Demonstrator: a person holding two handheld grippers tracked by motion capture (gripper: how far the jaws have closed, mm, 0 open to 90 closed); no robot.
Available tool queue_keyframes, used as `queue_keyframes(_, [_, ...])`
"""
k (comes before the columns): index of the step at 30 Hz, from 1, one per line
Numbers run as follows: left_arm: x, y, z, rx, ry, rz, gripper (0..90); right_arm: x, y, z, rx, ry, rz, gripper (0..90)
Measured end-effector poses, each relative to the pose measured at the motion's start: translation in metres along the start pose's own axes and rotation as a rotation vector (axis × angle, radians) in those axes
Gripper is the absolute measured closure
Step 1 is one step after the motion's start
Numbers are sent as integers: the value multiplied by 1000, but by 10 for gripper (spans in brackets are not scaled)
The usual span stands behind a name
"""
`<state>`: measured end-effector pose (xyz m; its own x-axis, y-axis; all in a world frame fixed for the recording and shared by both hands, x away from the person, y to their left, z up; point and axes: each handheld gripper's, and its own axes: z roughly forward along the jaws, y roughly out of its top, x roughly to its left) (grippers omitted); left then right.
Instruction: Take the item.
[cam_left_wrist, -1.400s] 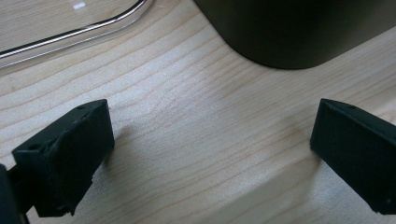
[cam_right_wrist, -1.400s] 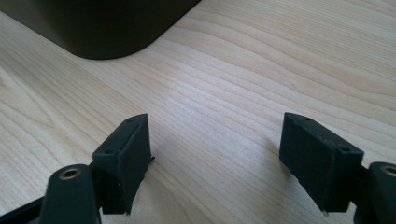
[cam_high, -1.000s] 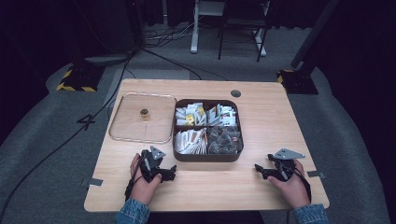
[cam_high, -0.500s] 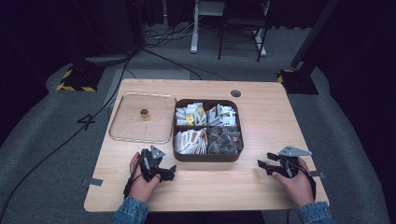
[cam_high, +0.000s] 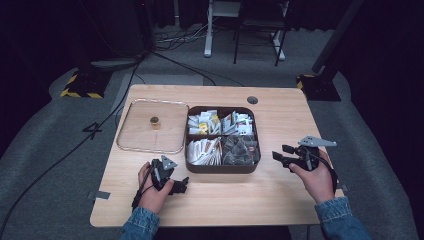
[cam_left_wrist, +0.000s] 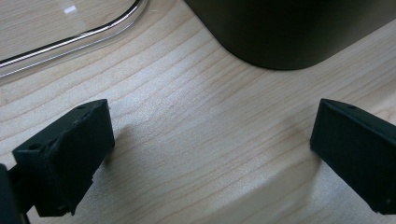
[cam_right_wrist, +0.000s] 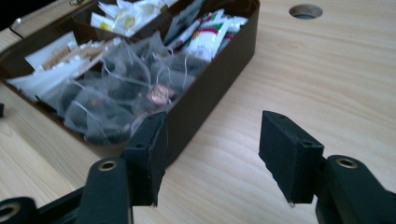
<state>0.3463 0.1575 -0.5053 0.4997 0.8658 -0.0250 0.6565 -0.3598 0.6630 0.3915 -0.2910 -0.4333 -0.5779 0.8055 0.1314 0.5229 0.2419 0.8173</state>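
Note:
A dark brown box (cam_high: 221, 167) with compartments of tea bags and sachets stands mid-table. Its clear lid (cam_high: 152, 127) with a small knob lies flat to its left. My left gripper (cam_high: 179, 187) rests low on the wood in front of the box's near-left corner (cam_left_wrist: 280, 37), jaws wide open and empty. My right gripper (cam_high: 281, 153) hovers right of the box, open, nothing between its fingers (cam_right_wrist: 148, 154). In the right gripper view the box's wall (cam_right_wrist: 205, 93) is just beyond the jaws, with mesh tea bags (cam_right_wrist: 121, 98) inside.
A round cable hole (cam_high: 252, 100) is in the table's far right part. The lid's rim (cam_left_wrist: 70, 42) runs just beyond my left gripper. Bare wood lies along the front edge and right of the box. Chair and stand legs are on the floor behind.
My right gripper has lifted a little and shifted slightly right and up from the table. The left gripper has barely moved.

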Motion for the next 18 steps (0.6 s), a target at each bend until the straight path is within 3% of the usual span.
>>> queue_keyframes(4, [0, 0, 0, 0, 0, 0, 1, 0, 15, 2, -2, 24, 9, 452])
queue_keyframes(6, [0, 0, 0, 0, 0, 0, 1, -2, 22, 5, -7, 48, 37, 462])
queue_keyframes(12, [0, 0, 0, 0, 0, 0, 0, -6, 43, 10, -31, 48, 59, 480])
queue_keyframes(18, [-1, 0, -1, 1, 12, -6, 1, -7, 63, 23, -18, 19, 6, 503])
